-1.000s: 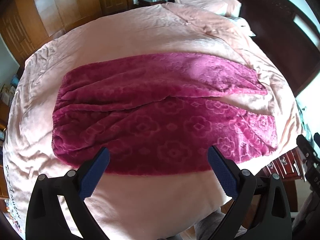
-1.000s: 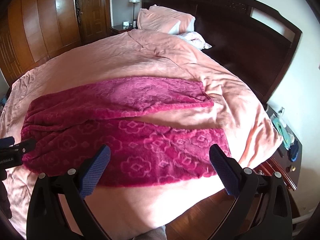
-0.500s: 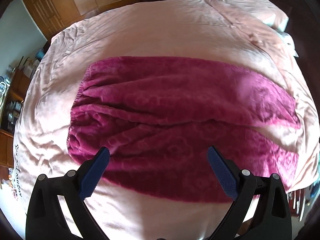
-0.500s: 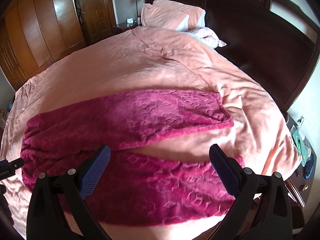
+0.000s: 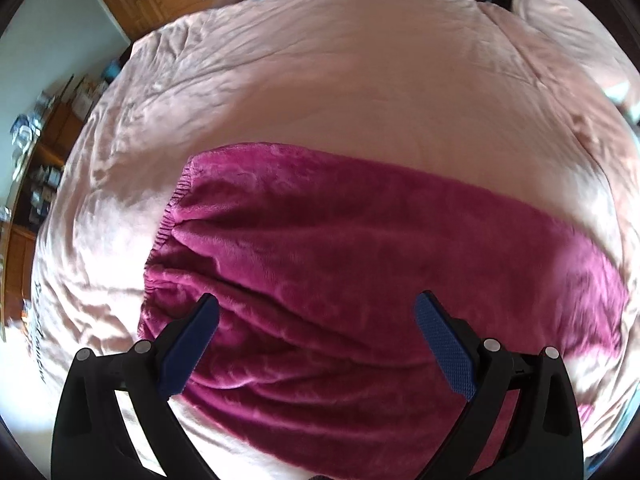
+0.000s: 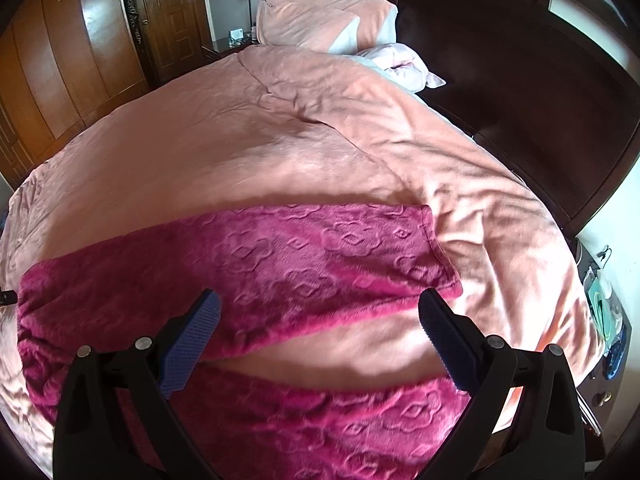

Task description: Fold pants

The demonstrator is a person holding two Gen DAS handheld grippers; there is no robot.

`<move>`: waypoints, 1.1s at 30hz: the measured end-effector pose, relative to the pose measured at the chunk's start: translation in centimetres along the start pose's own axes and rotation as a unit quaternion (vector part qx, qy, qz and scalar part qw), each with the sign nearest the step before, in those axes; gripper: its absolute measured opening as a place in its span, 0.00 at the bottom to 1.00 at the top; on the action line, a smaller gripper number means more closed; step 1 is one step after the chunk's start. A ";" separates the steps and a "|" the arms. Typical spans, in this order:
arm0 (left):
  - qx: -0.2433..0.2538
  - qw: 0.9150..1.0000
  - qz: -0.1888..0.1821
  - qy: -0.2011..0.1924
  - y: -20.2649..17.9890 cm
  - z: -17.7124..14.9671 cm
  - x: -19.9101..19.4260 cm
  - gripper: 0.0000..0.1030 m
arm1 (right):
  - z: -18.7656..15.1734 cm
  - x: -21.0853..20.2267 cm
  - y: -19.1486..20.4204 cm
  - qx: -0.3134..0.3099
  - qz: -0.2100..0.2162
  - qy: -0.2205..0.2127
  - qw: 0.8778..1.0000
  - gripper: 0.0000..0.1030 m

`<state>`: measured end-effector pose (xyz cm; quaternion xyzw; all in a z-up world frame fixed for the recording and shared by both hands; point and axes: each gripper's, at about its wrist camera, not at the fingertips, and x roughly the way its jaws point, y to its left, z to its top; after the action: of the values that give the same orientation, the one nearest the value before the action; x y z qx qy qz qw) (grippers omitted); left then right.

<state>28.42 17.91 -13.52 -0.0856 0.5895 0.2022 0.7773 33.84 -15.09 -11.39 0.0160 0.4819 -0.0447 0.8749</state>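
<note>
Magenta fleece pants (image 5: 340, 264) with an embossed flower pattern lie spread flat across the pink bed (image 5: 320, 80). The elastic waistband (image 5: 168, 220) is at the left. My left gripper (image 5: 316, 320) is open and empty, hovering over the waist end. In the right wrist view the two legs (image 6: 280, 264) lie apart with a strip of bedding between them; the far leg's cuff (image 6: 440, 256) points right. My right gripper (image 6: 318, 316) is open and empty above the gap between the legs.
Pink pillows (image 6: 320, 20) and a dark headboard (image 6: 500, 60) are at the bed's far right. Wooden wardrobes (image 6: 60, 60) and a door stand behind. A cluttered shelf (image 5: 36, 168) is at the left, a nightstand (image 6: 604, 312) at the right.
Both grippers moved forward and lower over the pants. The left swung toward the waistband; the right advanced over the near leg to the gap between the legs. Both stayed open.
</note>
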 end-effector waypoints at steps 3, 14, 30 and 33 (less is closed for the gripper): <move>-0.016 1.000 0.005 0.014 0.3 1.8 1.6 0.94 | 0.8 1.4 -0.1 0.000 -0.003 0.006 1.000 0.97; -0.064 0.996 0.007 0.055 1.5 7.3 6.7 0.94 | 3.3 5.9 -0.5 0.001 -0.020 0.023 1.000 0.97; -0.171 0.976 -0.004 0.135 4.9 14.4 15.2 0.94 | 3.7 9.9 -1.7 -0.003 -0.049 0.051 0.997 0.97; -0.157 0.978 0.010 0.133 4.6 14.7 15.7 0.94 | 3.2 10.5 -1.4 -0.005 -0.047 0.060 0.997 0.97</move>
<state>42.93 30.88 -23.71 -0.2270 0.6491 0.2873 0.6668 41.96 -17.41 -18.55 -0.0080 0.5343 -0.0825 0.8413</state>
